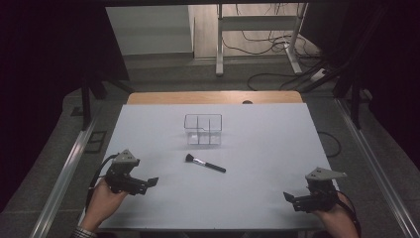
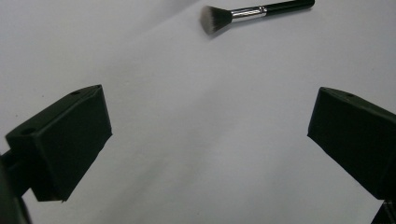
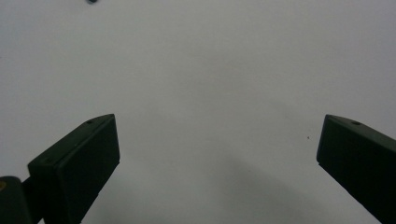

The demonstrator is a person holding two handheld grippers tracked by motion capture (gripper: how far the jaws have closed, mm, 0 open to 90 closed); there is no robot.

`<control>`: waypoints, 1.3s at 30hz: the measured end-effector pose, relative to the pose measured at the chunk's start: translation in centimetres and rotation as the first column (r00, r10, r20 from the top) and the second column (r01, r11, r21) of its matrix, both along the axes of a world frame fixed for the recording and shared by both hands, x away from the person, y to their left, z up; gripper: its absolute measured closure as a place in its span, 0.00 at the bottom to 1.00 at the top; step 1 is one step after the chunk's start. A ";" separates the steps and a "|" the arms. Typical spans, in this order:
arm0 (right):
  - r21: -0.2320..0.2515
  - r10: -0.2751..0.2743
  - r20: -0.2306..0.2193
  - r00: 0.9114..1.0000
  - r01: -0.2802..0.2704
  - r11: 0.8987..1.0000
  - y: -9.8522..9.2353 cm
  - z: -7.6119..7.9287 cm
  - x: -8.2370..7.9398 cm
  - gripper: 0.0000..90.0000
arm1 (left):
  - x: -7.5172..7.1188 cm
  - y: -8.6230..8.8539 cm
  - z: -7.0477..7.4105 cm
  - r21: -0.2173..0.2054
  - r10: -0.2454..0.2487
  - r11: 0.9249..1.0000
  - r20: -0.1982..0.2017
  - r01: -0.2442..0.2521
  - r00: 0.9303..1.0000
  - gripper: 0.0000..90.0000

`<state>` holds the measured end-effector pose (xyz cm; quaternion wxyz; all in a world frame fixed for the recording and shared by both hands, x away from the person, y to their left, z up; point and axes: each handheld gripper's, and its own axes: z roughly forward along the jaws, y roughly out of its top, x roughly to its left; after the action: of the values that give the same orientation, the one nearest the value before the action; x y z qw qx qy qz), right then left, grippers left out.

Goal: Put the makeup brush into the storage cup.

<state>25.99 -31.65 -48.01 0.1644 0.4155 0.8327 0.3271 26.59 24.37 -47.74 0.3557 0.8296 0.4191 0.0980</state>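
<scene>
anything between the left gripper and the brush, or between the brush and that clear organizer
Nothing visible. Bare table lies between the open left gripper and the brush, and between the brush and the clear organizer just behind it.

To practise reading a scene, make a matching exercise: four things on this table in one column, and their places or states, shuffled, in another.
1. makeup brush
2. clear organizer
3. left gripper
4. right gripper

A. open, near right corner
B. upright, empty, behind the brush
C. lying flat, mid-table
D. open, near left corner

Pairs: 1-C, 2-B, 3-D, 4-A
</scene>
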 end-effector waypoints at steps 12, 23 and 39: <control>-0.010 0.000 0.000 1.000 0.000 1.000 0.1 -0.1 0.0 0.00 | 1.4 -0.8 0.5 0.025 -0.026 0.999 -0.019 0.026 0.999 0.00; -0.020 0.000 -0.006 1.000 0.000 1.000 0.1 -0.2 0.0 0.00 | 3.0 -2.1 0.7 0.076 -0.061 0.995 -0.038 0.064 0.997 0.00; -0.026 0.001 -0.013 1.000 -0.001 1.000 0.2 -0.3 0.1 0.00 | 5.0 -4.0 0.9 0.107 -0.098 0.989 -0.059 0.104 0.993 0.00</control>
<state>26.05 -31.47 -48.28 0.1643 0.4149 0.8381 0.3138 31.56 20.38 -46.87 0.3027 0.8703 0.3801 0.0803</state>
